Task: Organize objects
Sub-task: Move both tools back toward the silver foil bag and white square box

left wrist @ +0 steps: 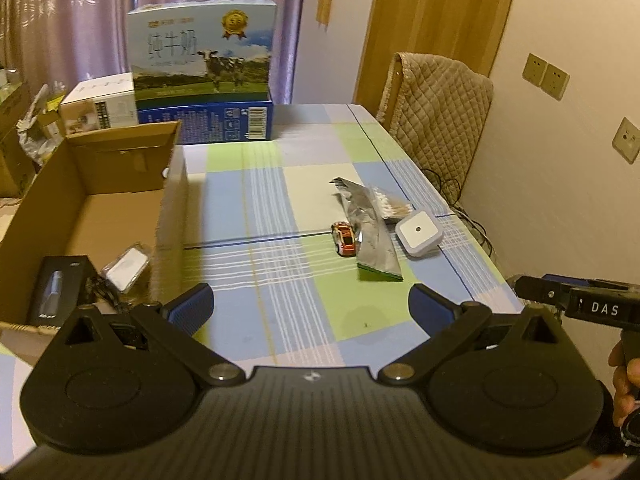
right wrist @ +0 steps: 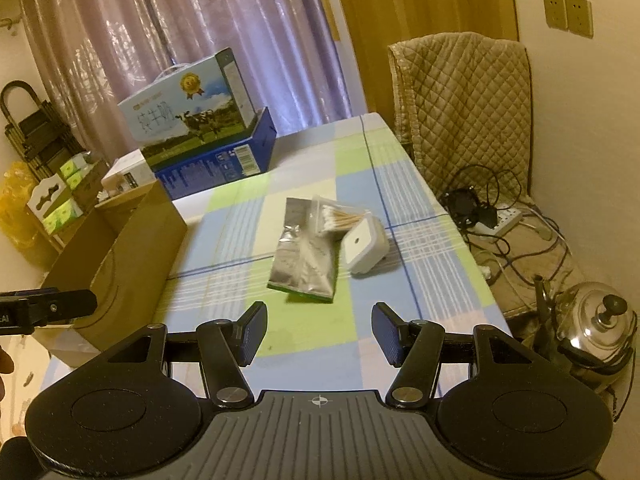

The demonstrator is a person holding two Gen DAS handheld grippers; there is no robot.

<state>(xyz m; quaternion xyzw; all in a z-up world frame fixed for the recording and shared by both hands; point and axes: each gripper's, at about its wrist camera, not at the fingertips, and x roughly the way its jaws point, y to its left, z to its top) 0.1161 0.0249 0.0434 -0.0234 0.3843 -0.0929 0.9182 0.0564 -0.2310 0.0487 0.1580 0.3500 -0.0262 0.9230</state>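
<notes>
Sitting boxed in carton (left wrist: 100, 216): black case (left wrist: 60, 292), possibly wrapped pouch (left wrist: 126, 270). Awaiting on table (left wrist: 280, 320): toy car (left wrist: 345, 238), foil packet (right wrist: 304, 260), swabs (right wrist: 340, 216), white plug (right wrist: 366, 248). Left gripper (left wrist: 310, 304), right gripper (right wrist: 318, 332) gaping, empty.

We see a small red-and-orange toy car (left wrist: 344, 238) beside a flat silver foil pouch (left wrist: 370, 232); a clear bag of cotton swabs (left wrist: 390, 206) overlaps the pouch's far end; a white square device (left wrist: 418, 236) (one dark central dot) tilts against it; the open cardboard box (left wrist: 100, 216) holds a black package (left wrist: 56, 290) and a plastic-wrapped white item (left wrist: 126, 266).
</notes>
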